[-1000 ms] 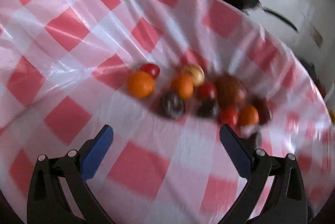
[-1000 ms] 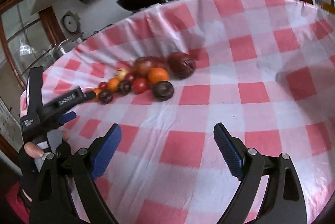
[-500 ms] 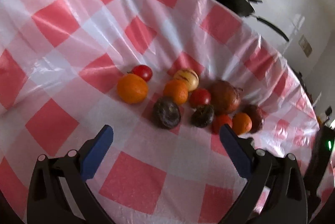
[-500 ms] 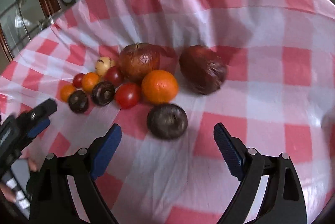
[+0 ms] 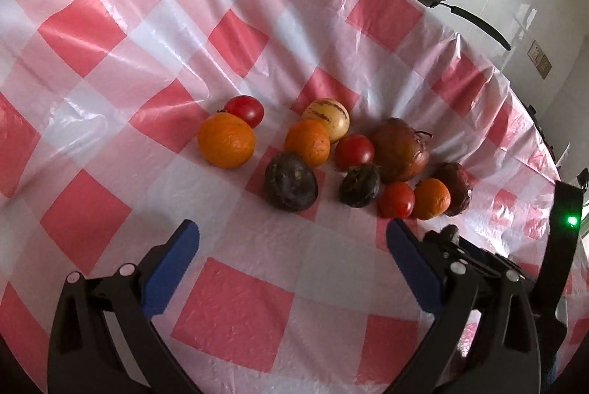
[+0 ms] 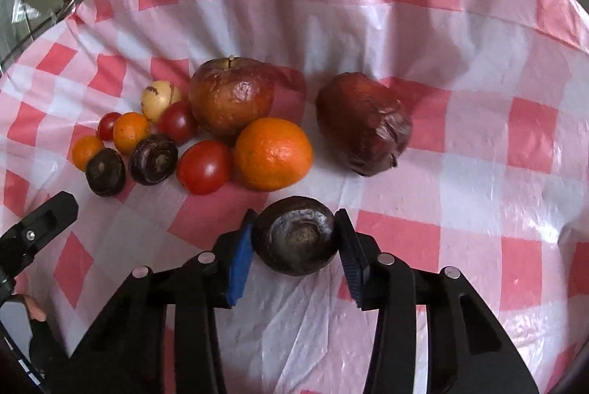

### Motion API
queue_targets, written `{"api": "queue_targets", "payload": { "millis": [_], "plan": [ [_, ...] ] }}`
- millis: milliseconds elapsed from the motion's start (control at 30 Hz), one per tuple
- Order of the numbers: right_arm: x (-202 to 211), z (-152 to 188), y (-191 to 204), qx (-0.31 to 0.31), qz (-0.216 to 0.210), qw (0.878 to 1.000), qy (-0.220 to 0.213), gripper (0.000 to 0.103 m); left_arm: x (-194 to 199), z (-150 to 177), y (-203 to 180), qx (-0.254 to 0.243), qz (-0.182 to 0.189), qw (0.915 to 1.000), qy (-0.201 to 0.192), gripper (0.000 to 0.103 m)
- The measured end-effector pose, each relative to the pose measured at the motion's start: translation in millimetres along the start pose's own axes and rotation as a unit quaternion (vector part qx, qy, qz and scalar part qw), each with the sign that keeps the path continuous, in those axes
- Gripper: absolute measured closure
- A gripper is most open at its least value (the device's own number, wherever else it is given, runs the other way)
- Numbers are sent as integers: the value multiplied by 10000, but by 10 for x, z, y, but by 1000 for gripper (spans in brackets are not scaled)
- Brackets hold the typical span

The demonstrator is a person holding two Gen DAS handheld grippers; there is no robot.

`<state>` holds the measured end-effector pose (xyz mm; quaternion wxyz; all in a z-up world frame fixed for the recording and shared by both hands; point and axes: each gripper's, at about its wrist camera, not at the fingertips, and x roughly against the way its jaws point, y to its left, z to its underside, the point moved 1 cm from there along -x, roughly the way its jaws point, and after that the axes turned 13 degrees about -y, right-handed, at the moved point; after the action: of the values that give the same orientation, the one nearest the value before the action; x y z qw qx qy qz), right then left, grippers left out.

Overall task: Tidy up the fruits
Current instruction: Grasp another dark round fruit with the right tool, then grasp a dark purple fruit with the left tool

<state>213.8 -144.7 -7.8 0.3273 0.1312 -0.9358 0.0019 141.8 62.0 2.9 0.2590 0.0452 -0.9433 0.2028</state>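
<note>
The right claw (image 6: pixel 296 241) has just closed: half a second ago its blue pads stood wide apart above the fruit, and now they are clamped on a dark passion fruit (image 6: pixel 296 239), one pad against each side. That fruit sits nearest the viewer, apart from the main cluster, seemingly still resting on the tabletop (image 6: pixel 478 173). This looks like the first pick of the sorting, with the lift yet to come.

The left claw (image 5: pixel 291 239) hangs over bare cloth short of the fruit, its pads wide apart and holding nothing.

The tabletop wears a glossy, crinkled plastic cloth in red and white checks. On it lie a pebbly orange (image 6: pixel 274 153), a smooth shiny tomato (image 6: pixel 206 166), a large wrinkled brownish apple (image 6: pixel 232 96) with a short stem, and an oblong, shrivelled dark red fruit (image 6: pixel 364 123). Further left are two more round, dull purple passion fruits (image 6: pixel 154 158), smaller oranges and tomatoes, and a pale yellow striped fruit (image 6: pixel 160 96).
</note>
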Motion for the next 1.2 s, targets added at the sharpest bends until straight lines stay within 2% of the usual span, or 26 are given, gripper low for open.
{"api": "queue_targets", "payload": {
  "millis": [100,200,300,467,567,633,700,767,833,1000,1067,1133,1200],
  "plan": [
    [162,47,-111,-403,-31,9988,-276,60,-3,-1,39,17,-95,10000,22,2],
    [271,114,-285,-1077,-215,9930,-439,60,-37,-18,161,321,-97,9993,135,2],
    [302,115,-348,-1273,-416,9895,-544,60,-47,-28,214,420,-132,9990,99,2],
    [254,135,-421,-1545,-684,9843,-520,60,-119,-22,91,-41,-345,9991,235,2],
    [248,126,-438,-1578,-755,9834,-483,60,-208,-41,-45,-558,-490,9967,328,2],
    [245,126,-431,-1598,-785,9829,-464,60,-227,-70,-158,-1046,-634,9923,206,2],
    [263,132,-445,-1633,-792,9822,-486,60,-283,-107,-235,-1516,-986,9835,102,3],
    [246,128,-429,-1625,-803,9823,-466,60,-371,-146,-222,-1516,-1037,9828,180,11],
    [250,133,-437,-1624,-790,9825,-458,60,-498,-176,-184,-1463,-1047,9830,380,26],
    [231,126,-441,-1650,-798,9821,-443,60,-640,-206,-196,-1555,-978,9813,573,31],
    [222,124,-425,-1625,-809,9825,-418,60,-684,-225,-225,-1669,-953,9796,591,41],
    [221,124,-422,-1616,-817,9826,-408,60,-680,-230,-254,-1732,-856,9795,564,62],
    [219,125,-428,-1627,-829,9823,-407,60,-640,-229,-251,-1715,-823,9802,551,62]
  ]
}}
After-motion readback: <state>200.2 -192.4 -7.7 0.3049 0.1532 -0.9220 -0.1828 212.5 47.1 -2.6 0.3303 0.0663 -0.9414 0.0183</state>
